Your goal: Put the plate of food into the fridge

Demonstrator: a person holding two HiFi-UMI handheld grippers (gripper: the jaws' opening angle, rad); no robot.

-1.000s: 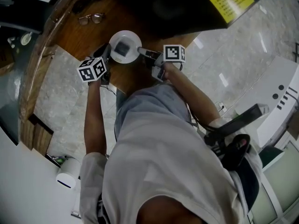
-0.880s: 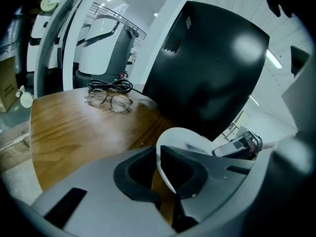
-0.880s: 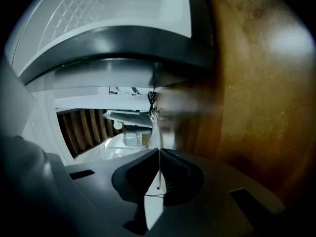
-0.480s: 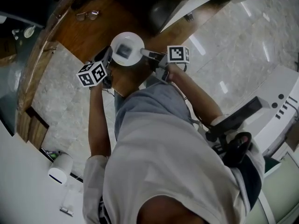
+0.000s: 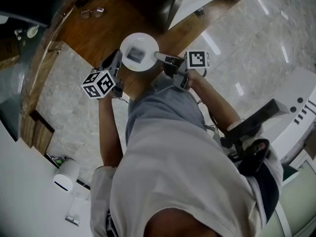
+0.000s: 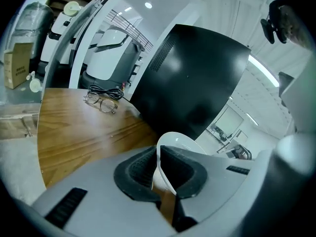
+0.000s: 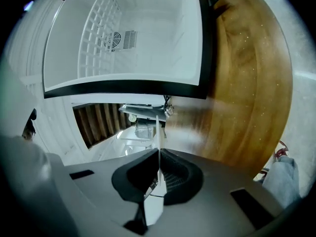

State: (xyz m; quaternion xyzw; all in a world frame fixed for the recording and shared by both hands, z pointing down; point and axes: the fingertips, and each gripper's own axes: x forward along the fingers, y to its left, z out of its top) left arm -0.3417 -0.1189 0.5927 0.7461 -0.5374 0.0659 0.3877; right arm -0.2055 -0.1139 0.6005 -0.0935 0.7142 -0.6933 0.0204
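Note:
A white plate with a grey block of food hangs above the wooden counter, held from both sides. My left gripper is shut on the plate's left rim. Its own view shows the rim pinched between the dark pads of the left gripper. My right gripper is shut on the right rim, and the plate appears edge-on at the right gripper. The fridge stands open ahead, white inside with a wire shelf.
Glasses and a black cable lie on the counter, also seen as glasses in the left gripper view. A black fridge panel rises behind the plate. A person's torso fills the lower head view. Pale marble floor lies to the right.
Both grippers and the plate have drifted right and a little up in the head view. The black fridge front with its yellow label has slid out of the top.

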